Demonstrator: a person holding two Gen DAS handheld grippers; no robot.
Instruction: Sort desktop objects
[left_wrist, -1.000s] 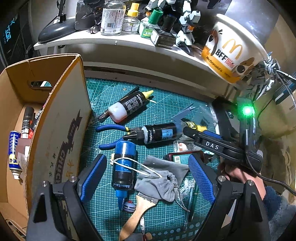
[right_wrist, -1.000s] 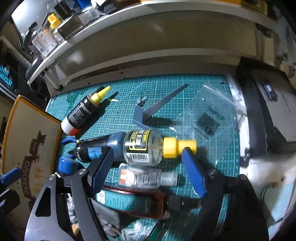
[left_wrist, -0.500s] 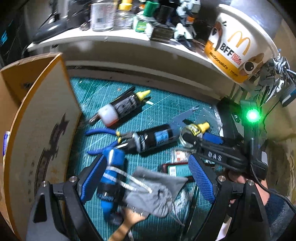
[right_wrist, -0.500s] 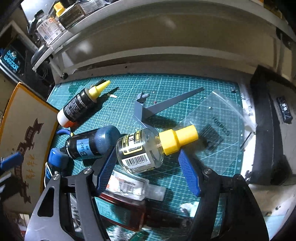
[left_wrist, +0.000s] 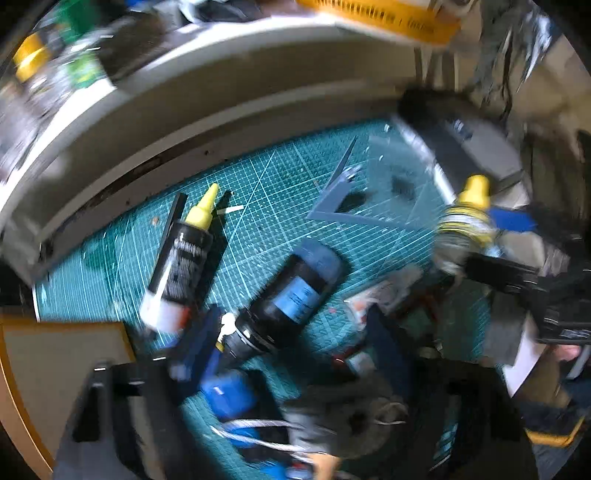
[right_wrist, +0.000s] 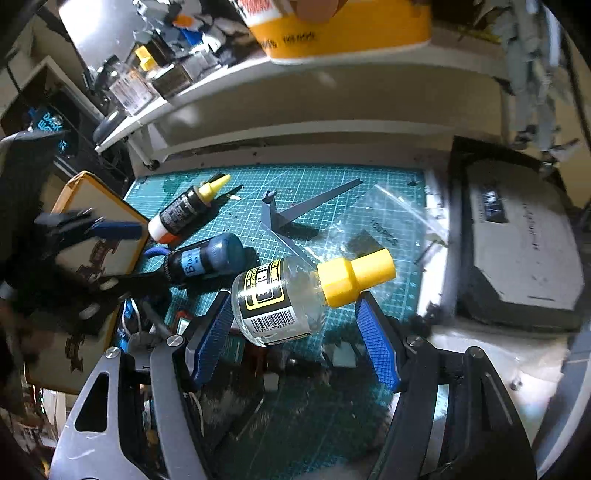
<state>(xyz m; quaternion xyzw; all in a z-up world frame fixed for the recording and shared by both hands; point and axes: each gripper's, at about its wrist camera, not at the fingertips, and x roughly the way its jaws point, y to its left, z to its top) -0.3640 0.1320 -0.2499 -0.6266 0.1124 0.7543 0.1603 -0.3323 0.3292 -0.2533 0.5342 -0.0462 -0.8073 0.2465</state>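
My right gripper (right_wrist: 295, 334) is shut on a clear bottle with a yellow cap (right_wrist: 295, 295) and holds it above the green cutting mat (right_wrist: 325, 184). It also shows in the left wrist view (left_wrist: 465, 229), off to the right. My left gripper (left_wrist: 291, 350) is open, low over a black bottle with a blue label (left_wrist: 291, 295) that lies between its blurred blue pads. A black bottle with a yellow nozzle (left_wrist: 184, 251) lies on the mat to the left, also in the right wrist view (right_wrist: 184, 212).
A cardboard box (right_wrist: 92, 229) stands at the left. A grey plastic part (right_wrist: 295, 214) and a clear bag (right_wrist: 388, 236) lie on the mat. A black and grey case (right_wrist: 517, 240) sits at the right. A cluttered white shelf (right_wrist: 295, 74) runs behind. A grey pouch (left_wrist: 351, 417) lies near me.
My right gripper has lifted the yellow-capped bottle higher off the mat. My left gripper has swung forward and right, now over the blue-label bottle; its view is blurred by motion.
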